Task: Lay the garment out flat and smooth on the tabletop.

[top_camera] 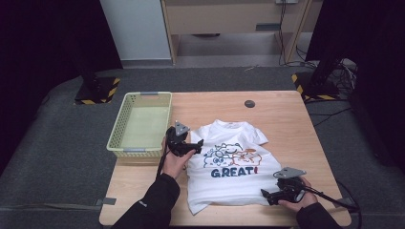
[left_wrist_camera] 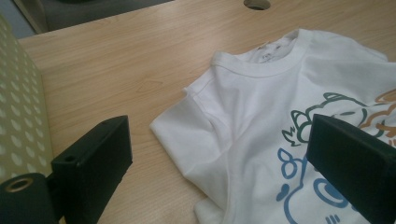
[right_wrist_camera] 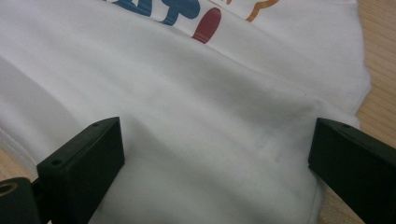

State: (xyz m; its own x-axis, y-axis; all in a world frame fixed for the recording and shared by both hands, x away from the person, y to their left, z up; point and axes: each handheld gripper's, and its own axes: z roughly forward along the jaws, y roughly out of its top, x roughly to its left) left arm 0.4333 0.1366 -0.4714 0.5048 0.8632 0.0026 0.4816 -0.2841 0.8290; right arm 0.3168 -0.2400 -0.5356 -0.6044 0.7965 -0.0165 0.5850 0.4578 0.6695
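T-shirt (top_camera: 232,167) flat, wood table (top_camera: 286,124)

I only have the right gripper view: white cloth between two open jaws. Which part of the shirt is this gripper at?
Observer: High view puts the right gripper at the bottom hem corner of the white T-shirt, on the person's right side.
Operator: Where's the other one?
Observer: The left gripper is at the shirt's sleeve on the person's left, jaws open; its own view shows the sleeve lying between them, not pinched.
Operator: Anything else on the table?
Observer: A pale green basket stands to the left of the shirt, beside the left hand, with nothing in it.
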